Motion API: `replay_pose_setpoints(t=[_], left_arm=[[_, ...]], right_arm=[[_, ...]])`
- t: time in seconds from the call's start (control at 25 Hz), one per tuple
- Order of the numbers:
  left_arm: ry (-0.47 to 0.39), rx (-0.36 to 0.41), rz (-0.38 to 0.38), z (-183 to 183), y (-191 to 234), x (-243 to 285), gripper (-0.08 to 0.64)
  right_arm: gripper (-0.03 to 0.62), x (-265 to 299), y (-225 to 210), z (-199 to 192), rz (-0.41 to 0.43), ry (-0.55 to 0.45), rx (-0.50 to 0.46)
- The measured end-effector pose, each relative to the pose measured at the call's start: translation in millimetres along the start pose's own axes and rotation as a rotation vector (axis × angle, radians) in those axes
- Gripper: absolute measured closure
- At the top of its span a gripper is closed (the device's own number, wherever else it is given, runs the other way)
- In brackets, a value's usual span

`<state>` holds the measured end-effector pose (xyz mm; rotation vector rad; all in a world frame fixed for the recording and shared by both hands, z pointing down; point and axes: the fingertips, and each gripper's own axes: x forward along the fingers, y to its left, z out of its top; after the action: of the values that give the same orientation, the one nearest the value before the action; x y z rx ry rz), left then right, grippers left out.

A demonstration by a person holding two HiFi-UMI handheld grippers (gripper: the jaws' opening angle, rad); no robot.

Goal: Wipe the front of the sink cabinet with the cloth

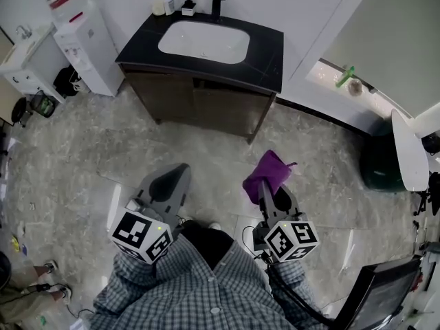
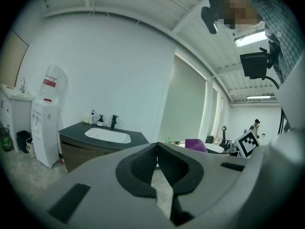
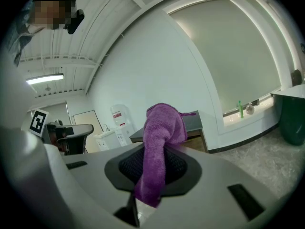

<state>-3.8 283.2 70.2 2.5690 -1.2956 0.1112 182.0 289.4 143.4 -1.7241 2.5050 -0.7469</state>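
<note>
The right gripper [image 3: 155,168] is clamped on the purple cloth [image 3: 159,137]. The cloth's long axis runs along the jaws, and its bunched end projects past the tips toward the sink cabinet [image 1: 206,105], well apart from its front. The left gripper [image 2: 157,161] is closed with nothing between its jaws. The water dispenser [image 1: 82,36] has a red label whose print is illegible.

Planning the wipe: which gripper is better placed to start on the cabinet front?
Right. The right gripper is shut on the purple cloth; the left gripper is shut and empty. Neither touches the sink cabinet.
</note>
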Motion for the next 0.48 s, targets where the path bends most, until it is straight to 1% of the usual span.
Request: replay_pose_setpoints(t=[0.12, 0.32, 0.48], left_arm=[[-0.002, 0.007, 0.005, 1.4, -5.6, 5.8, 0.549], [-0.004, 0.019, -0.009, 4.0, -11.4, 20.9, 0.549], [-0.009, 0.013, -0.009, 7.1, 3.0, 35.3, 0.549]], right_arm=[[0.515, -5.9, -9.9, 2.5, -0.004, 0.0, -0.009], [0.515, -11.3, -26.9, 1.6, -0.03, 0.001, -0.007], [0.515, 4.4, -31.1, 0.9, -0.038, 0.013, -0.015]])
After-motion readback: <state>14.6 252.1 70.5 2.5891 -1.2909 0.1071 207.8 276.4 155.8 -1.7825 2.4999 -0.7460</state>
